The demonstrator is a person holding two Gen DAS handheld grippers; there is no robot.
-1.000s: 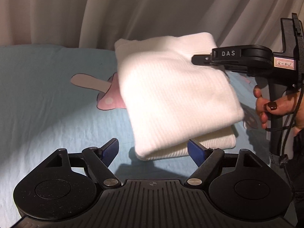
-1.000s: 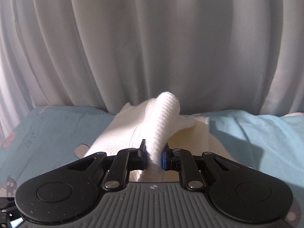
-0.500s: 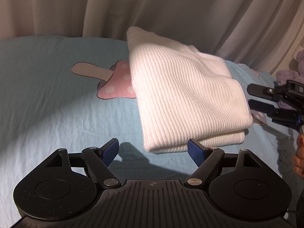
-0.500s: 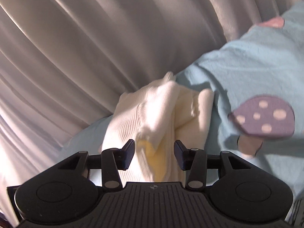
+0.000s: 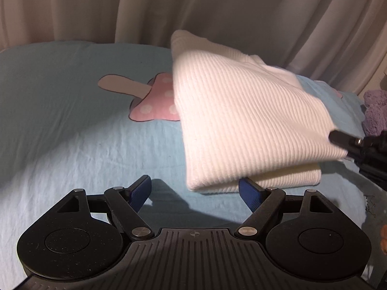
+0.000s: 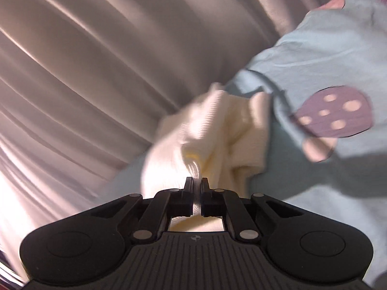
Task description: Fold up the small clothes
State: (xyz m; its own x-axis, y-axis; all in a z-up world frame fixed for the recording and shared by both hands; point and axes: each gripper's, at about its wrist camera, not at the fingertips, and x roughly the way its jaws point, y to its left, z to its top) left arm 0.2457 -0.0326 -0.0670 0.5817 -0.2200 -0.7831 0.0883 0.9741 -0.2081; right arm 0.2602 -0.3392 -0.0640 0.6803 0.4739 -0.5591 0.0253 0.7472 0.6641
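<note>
Half a second earlier the right gripper (image 6: 197,181) had stood wide; it had since closed on an edge of the folded white ribbed knit garment (image 5: 244,120), which lay on the light blue mushroom-print bedsheet (image 5: 72,130). The left gripper (image 5: 196,188) stayed spread wide, holding nothing, at the garment's near edge. Bare sheet stretched leftward; pale pleated curtains (image 5: 217,9) bordered the far side.

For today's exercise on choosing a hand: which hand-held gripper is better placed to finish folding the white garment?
Probably the right hand-held gripper: its jaws are pinched on the white garment's edge. The left hand-held gripper is open, holding nothing, just short of the fold.
</note>
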